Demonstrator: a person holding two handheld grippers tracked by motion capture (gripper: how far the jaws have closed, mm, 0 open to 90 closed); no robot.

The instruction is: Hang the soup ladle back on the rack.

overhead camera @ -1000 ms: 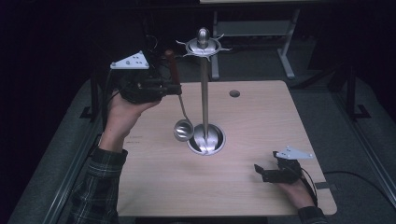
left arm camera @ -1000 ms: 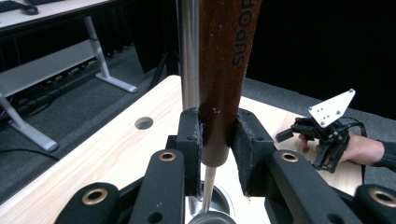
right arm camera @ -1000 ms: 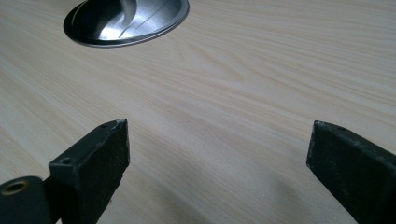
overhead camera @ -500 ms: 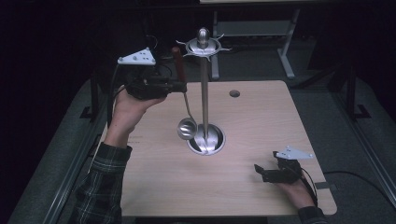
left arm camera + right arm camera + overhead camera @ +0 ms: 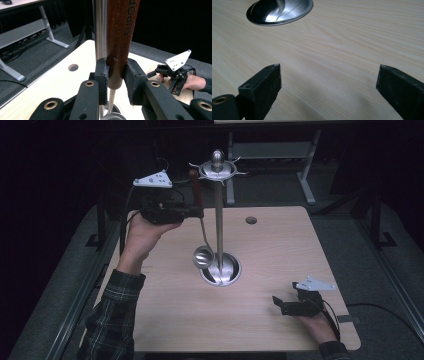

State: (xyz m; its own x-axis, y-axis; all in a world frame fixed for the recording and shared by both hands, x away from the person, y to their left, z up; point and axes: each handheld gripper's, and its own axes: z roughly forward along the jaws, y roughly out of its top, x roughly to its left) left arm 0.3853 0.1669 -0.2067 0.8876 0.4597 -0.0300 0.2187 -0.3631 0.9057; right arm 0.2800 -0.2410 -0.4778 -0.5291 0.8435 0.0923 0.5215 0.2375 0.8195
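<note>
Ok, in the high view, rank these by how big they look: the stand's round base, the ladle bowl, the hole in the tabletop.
Largest to smallest, as they look in the high view:
1. Stand's round base, clearly the widest.
2. Ladle bowl, about half the base's width; it hangs above the table, nearer the camera, so it may look slightly oversized.
3. Hole in the tabletop, smallest.

- Tall steel utensil stand (image 5: 218, 220) on the light wooden table (image 5: 260, 325), near its middle.
- Wooden-handled steel ladle (image 5: 202, 227) hangs just left of the stand's pole, bowl close above the base.
- Left gripper (image 5: 196, 211) left of the pole, far side, clamped on the ladle handle.
- Right gripper (image 5: 276, 304) near right corner, well apart from the stand.
</note>
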